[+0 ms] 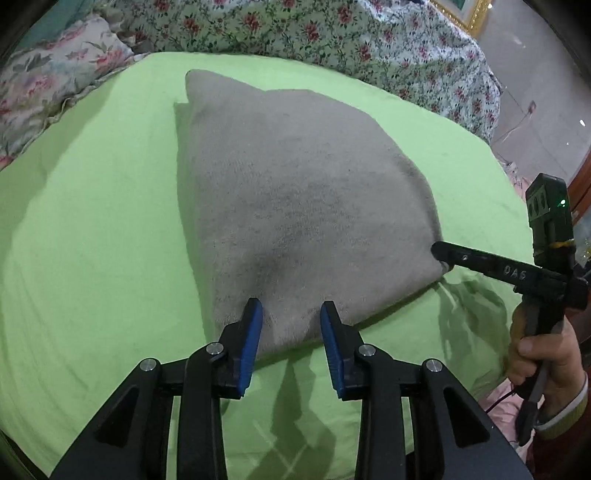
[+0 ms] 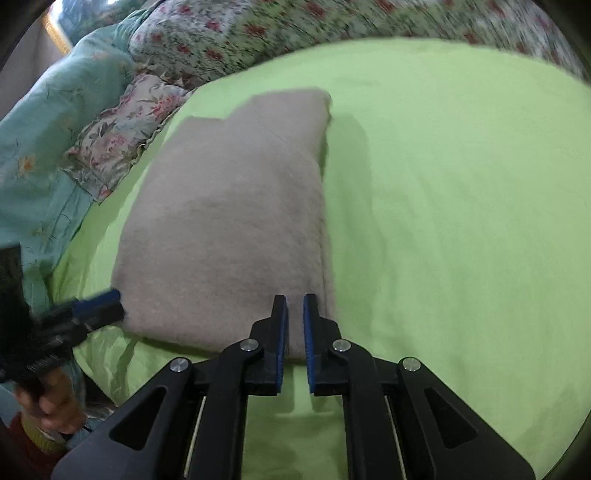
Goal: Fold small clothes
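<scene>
A grey fleece cloth (image 1: 295, 192) lies folded on the green sheet (image 1: 92, 221). My left gripper (image 1: 291, 310) is open, its blue pads on either side of the cloth's near corner. My right gripper (image 1: 439, 254) reaches in from the right and touches the cloth's right corner. In the right wrist view the cloth (image 2: 229, 229) lies ahead, and my right gripper (image 2: 294, 306) has its jaws narrowly apart over the cloth's near right corner; cloth shows in the gap. The left gripper (image 2: 107, 299) shows blurred at the cloth's near left corner.
Floral pillows and bedding (image 1: 295, 26) line the far side of the bed. A teal quilt (image 2: 48, 147) lies at the left. The bed's edge and a bare floor (image 1: 535, 92) are at the right.
</scene>
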`<move>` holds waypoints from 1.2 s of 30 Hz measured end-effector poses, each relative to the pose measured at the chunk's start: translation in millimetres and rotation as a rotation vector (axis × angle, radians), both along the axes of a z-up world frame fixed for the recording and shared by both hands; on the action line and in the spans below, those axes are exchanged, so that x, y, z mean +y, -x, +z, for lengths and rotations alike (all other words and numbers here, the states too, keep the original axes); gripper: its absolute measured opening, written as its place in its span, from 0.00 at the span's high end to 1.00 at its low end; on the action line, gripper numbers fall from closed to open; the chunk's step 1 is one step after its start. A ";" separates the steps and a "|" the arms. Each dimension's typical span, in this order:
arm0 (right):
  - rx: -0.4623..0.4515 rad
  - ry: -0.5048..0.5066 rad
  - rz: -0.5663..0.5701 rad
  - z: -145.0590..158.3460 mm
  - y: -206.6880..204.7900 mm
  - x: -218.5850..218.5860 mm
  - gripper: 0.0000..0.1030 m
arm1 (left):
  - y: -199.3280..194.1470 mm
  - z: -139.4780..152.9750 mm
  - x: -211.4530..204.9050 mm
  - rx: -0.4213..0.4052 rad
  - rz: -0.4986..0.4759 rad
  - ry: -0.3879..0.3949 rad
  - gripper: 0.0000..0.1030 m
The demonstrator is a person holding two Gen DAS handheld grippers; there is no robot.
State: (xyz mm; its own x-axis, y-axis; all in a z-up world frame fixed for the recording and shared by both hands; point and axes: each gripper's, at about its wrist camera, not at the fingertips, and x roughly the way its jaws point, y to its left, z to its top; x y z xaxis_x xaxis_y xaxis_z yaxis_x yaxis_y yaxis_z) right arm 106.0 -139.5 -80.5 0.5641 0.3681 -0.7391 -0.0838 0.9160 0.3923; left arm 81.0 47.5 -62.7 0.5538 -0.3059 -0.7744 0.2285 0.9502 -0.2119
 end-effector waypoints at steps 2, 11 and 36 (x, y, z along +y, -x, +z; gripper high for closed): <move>-0.005 0.011 -0.003 1.6 1.1 0.7 0.90 | 0.6 1.8 -2.7 -0.003 0.005 -0.012 0.68; 0.002 0.041 0.004 2.6 5.0 1.5 0.90 | -8.8 4.2 -5.2 0.034 0.039 0.015 0.60; 0.015 0.136 0.024 12.0 104.5 9.4 0.16 | 62.3 6.6 33.3 0.036 0.196 -0.228 0.20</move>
State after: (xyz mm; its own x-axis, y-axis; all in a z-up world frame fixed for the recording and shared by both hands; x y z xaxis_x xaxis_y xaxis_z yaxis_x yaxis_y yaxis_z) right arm 1.5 -130.0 -68.5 0.5444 0.2773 -0.7916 -0.1015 0.9586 0.2660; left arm 18.7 80.8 -56.1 0.5560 -0.0118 -0.8311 0.0318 0.9995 0.0070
